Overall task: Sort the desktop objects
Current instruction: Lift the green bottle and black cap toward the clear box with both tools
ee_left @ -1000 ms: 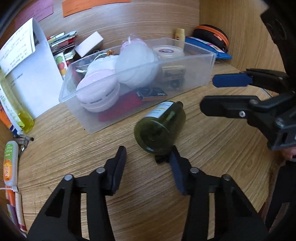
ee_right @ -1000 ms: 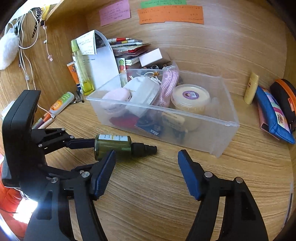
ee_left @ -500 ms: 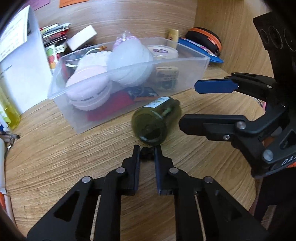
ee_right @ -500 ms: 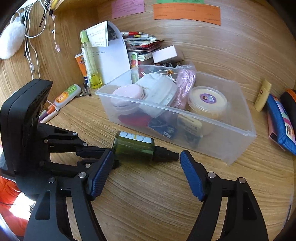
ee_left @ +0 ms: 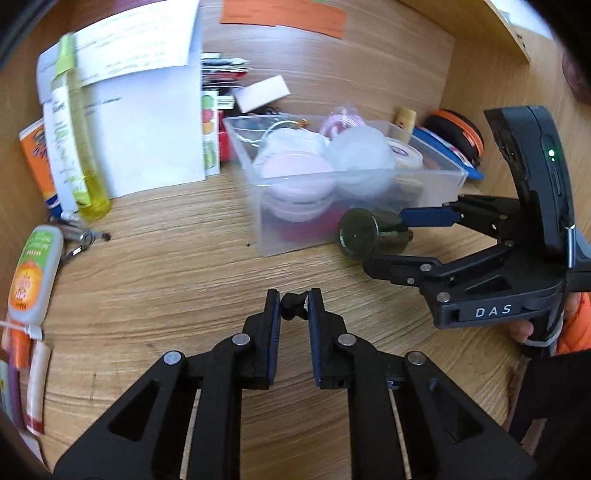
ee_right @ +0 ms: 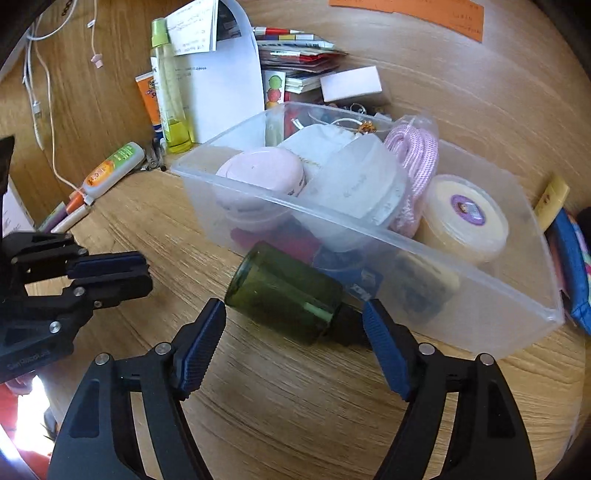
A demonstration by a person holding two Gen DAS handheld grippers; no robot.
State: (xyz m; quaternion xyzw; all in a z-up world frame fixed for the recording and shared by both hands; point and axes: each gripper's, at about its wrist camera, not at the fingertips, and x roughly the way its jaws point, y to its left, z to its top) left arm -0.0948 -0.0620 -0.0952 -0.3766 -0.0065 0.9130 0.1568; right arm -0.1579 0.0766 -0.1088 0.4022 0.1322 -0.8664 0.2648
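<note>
Currently, my right tongs [ee_right: 295,325] had just widened around the unbinned green bottle [ee_right: 284,291]; left tongs [ee_left: 290,306] pinched a small black piece [ee_left: 293,305].

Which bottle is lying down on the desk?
The dark green bottle, on its side between the right gripper's open fingers. The yellow bottle stands upright.

We read "DAS" in pale capitals on the body of the right gripper [ee_left: 424,240], seen from the left wrist. From the right wrist, faint lettering on the left gripper [ee_right: 110,275] appears to begin with "San" but cannot be made out in full. Print on the white sheets [ee_right: 218,74], the orange notes [ee_left: 284,14], the tube [ee_left: 33,273], the tall bottle [ee_right: 168,88] and the tub [ee_right: 467,210] is too blurred to read.
</note>
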